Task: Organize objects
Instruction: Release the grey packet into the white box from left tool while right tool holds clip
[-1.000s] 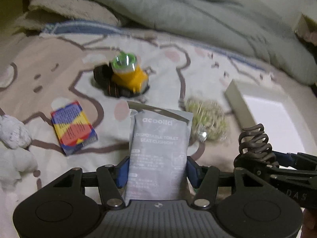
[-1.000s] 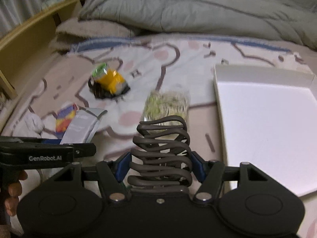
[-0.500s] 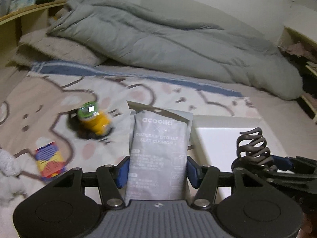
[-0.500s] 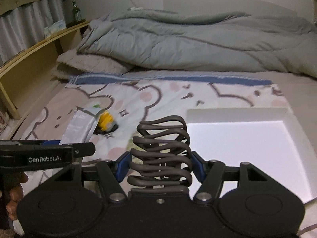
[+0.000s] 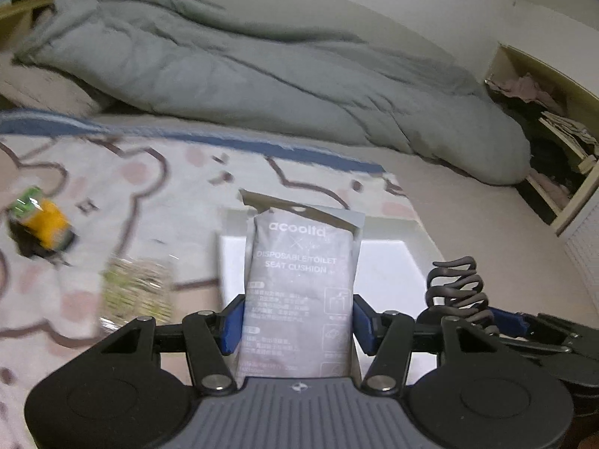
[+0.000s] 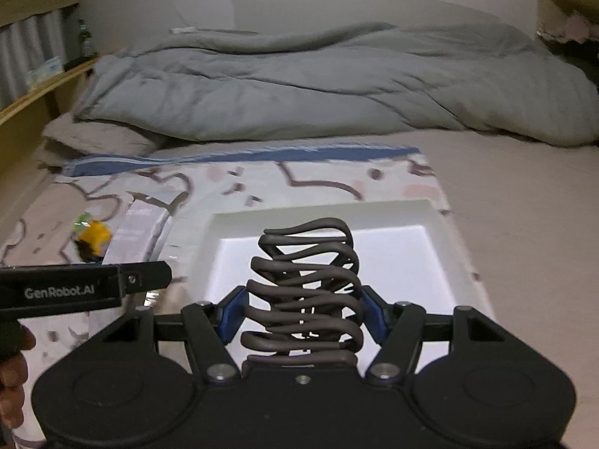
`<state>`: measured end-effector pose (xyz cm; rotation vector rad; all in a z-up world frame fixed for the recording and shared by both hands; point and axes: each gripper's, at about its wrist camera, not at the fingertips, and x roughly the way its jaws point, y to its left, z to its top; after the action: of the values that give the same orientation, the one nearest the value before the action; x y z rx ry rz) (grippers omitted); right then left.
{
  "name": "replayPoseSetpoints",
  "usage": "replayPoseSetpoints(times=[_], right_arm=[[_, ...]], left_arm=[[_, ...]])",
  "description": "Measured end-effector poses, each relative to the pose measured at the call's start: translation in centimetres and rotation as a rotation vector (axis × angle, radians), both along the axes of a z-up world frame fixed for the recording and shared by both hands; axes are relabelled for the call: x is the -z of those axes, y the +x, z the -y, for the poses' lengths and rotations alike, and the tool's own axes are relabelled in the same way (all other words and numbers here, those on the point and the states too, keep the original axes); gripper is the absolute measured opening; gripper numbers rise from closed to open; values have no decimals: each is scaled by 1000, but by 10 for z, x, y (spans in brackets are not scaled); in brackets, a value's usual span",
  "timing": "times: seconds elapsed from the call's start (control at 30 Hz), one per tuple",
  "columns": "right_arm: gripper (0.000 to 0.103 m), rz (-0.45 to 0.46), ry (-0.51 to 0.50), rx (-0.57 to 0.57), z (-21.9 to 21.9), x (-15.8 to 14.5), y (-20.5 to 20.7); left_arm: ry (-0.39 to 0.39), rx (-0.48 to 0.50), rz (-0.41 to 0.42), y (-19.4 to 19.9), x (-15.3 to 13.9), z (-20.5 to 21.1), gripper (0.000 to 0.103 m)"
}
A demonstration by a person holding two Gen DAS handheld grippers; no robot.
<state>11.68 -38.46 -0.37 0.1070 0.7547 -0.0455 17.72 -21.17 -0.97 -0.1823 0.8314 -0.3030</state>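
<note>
Since the earlier frame both views have swung off the scattered items and onto the white tray (image 6: pixel 441 247), which now sits dead ahead in the right wrist view, and the card pack at 9 o'clock has left the left view. The grey pouch (image 5: pixel 299 292) is clamped upright by its lower half in the left gripper (image 5: pixel 297 321), blue pads pressing both side edges, jaws roughly half open around it; it hangs in front of the tray's near-left corner. It looks light, soft and crinkly, likely slippery film, so a hold across the full width low down seems soundest. The dark wavy hair clip (image 6: pixel 307 292) is pinched likewise in the right gripper (image 6: pixel 303 321), jaws about half open, above the tray floor; judged stiff, springy and light, best held across its flanks. Legible on the pouch: "acoolfa" or similar, then "DISPOSABLE TOILET SEAT CUSHION"; smaller print is unreadable. The left tool's arm reads "GenRobot.AI". At 9 o'clock on the patterned blanket (image 5: pixel 179 172) lie a yellow toy truck (image 5: pixel 43 224) and a blurred clear bag (image 5: pixel 136 288). A grey duvet (image 6: pixel 329 86) lies at 12 o'clock.
</note>
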Motion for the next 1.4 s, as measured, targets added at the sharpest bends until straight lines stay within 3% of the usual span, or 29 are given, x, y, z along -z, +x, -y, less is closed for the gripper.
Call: replayPoseSetpoints(times=[0.3, 0.67, 0.97, 1.03, 1.1, 1.2, 1.4], right_arm=[[65, -63, 3, 50, 53, 31, 4], [65, -136, 39, 22, 65, 58, 15], [65, -182, 29, 5, 57, 65, 24], [65, -186, 28, 5, 57, 65, 26], [66, -191, 31, 14, 58, 64, 27], [76, -191, 22, 24, 58, 61, 26], [77, -196, 33, 44, 60, 55, 22]], left_arm=[[-33, -8, -59, 16, 32, 46, 58], [-13, -65, -186, 29, 74, 57, 58], [3, -81, -207, 35, 81, 55, 60], [-3, -91, -237, 37, 83, 52, 72], [3, -111, -262, 38, 85, 50, 76], [13, -96, -282, 36, 86, 49, 76], [30, -71, -281, 30, 81, 52, 77]])
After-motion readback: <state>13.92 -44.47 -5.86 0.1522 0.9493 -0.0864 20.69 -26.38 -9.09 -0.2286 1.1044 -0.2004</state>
